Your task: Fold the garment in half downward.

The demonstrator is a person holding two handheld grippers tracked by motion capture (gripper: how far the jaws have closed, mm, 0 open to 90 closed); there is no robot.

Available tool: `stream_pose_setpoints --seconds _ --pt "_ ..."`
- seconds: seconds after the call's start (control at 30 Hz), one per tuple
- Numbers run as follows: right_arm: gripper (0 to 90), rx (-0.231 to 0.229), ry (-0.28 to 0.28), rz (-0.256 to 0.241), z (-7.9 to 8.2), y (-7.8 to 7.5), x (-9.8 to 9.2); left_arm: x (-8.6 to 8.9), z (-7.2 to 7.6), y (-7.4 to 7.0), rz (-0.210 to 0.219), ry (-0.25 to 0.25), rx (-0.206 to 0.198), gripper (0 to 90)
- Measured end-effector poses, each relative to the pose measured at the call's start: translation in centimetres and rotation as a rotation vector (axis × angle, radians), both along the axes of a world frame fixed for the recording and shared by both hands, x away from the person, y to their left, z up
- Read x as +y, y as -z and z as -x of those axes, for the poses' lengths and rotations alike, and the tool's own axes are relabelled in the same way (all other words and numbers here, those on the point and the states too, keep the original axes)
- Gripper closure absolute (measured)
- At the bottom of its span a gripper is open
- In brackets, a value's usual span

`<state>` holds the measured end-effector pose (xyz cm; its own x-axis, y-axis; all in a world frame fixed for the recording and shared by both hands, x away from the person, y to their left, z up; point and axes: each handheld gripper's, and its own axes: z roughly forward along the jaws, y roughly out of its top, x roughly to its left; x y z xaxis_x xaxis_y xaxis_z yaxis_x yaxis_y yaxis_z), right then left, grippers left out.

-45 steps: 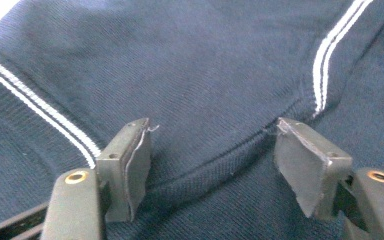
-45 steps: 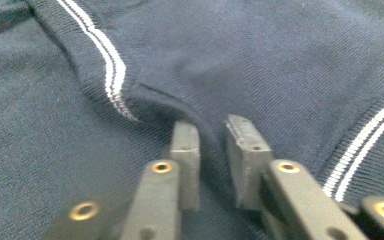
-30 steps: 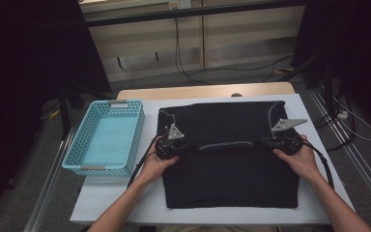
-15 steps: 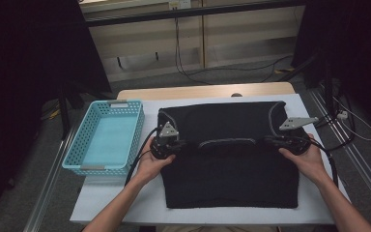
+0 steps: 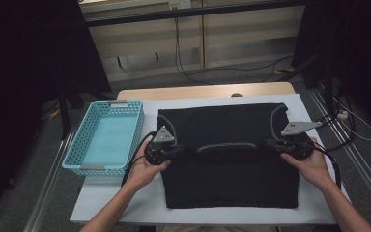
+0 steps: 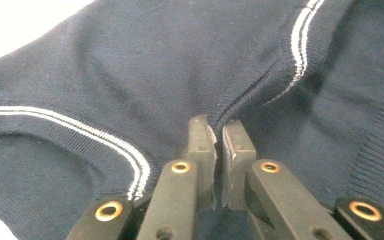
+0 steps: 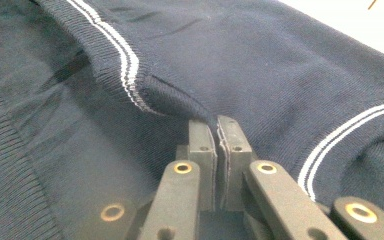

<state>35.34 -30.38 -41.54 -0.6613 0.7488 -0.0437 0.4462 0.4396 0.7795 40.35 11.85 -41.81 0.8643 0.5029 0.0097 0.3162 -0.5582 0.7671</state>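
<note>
A dark navy knitted garment [image 5: 227,179] with white-striped trim lies flat on the white table [image 5: 121,203], its upper part folded down toward me. My left gripper [image 5: 176,149] is shut on the garment's left shoulder seam [image 6: 240,100], which it pinches between its jaws. At the opposite side, my right gripper [image 5: 270,144] is shut on the right shoulder seam [image 7: 180,102]. In the left gripper view the jaws of the left gripper [image 6: 216,125] are pressed together on the knit. The right gripper [image 7: 216,122] looks the same in its own view. The neckline trim [image 5: 227,145] stretches between them.
A light blue plastic basket [image 5: 79,159] stands on the table left of the garment, close to my left hand. Beyond the table's far wooden edge [image 5: 203,91] are cables on the floor. A metal rail [image 5: 362,159] runs along the right side.
Both grippers have shifted slightly outward, away from each other, drawing the folded edge of the garment tauter. Their grip has not changed.
</note>
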Motion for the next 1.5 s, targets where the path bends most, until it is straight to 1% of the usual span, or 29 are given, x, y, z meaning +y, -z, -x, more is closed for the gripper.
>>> stream_pose_setpoints --seconds 0.1,0.2,0.23,0.3,0.37,0.4,0.43,0.53,0.7,0.77,0.83,0.9,0.97,1.1,1.3,1.43,1.47,1.5 --pt "87.2 0.001 -0.002 -0.002 0.7 -0.1 -0.2 -0.1 0.5 -0.1 0.006 0.008 -0.001 85.7" --pt "87.2 0.004 -0.004 -0.017 1.4 -0.1 -0.4 0.1 1.1 -0.3 0.009 0.022 0.004 85.7" --pt "87.2 0.004 -0.007 -0.02 1.7 -0.1 -0.4 0.1 1.3 -0.2 0.018 0.017 0.007 85.7" --pt "87.2 0.007 -0.011 -0.018 2.2 0.0 -0.4 0.2 1.6 -0.4 0.013 0.025 0.007 85.7" --pt "87.2 0.007 -0.011 -0.014 2.6 0.1 -0.5 0.1 1.8 -0.5 0.032 0.024 0.017 85.7" --pt "87.2 0.008 -0.01 -0.013 2.8 0.1 -0.5 0.1 1.9 -0.6 0.033 0.027 0.018 85.7" --pt "87.3 0.007 -0.01 -0.016 2.9 0.1 -0.5 0.1 2.1 -0.6 0.031 0.031 0.014 85.7" --pt "87.3 0.006 -0.01 -0.023 3.4 0.0 -0.6 0.2 2.7 -0.6 0.034 0.037 0.019 85.7" --pt "87.2 0.01 -0.023 -0.019 4.2 0.1 -0.4 0.6 3.6 -0.3 0.035 0.034 0.028 85.7" --pt "87.2 0.009 -0.026 -0.013 4.6 0.1 -0.3 0.6 3.8 -0.3 0.039 0.028 0.028 85.7" --pt "87.2 0.009 -0.026 -0.013 5.0 0.1 -0.2 0.5 4.0 -0.3 0.032 0.034 0.024 85.7" --pt "87.2 0.007 -0.023 -0.017 5.3 0.1 -0.2 0.5 4.3 -0.4 0.037 0.034 0.031 85.7" --pt "87.3 0.008 -0.027 -0.022 5.7 0.1 -0.2 0.7 4.5 -0.3 0.038 0.037 0.03 85.7" --pt "87.2 0.014 -0.043 -0.014 6.5 0.3 0.1 1.1 5.3 -0.1 0.023 0.041 0.037 85.7" --pt "87.2 0.014 -0.055 -0.006 7.4 0.3 0.4 1.4 6.1 -0.2 0.038 0.048 0.04 85.7" --pt "87.2 0.011 -0.06 -0.011 8.0 0.2 0.4 1.6 6.6 -0.3 0.036 0.054 0.048 85.6" --pt "87.2 0.012 -0.063 -0.013 8.2 0.2 0.4 1.7 6.7 -0.2 0.041 0.052 0.051 85.6" --pt "87.2 0.013 -0.068 -0.012 8.4 0.2 0.5 1.8 6.8 -0.1 0.035 0.055 0.057 85.7"
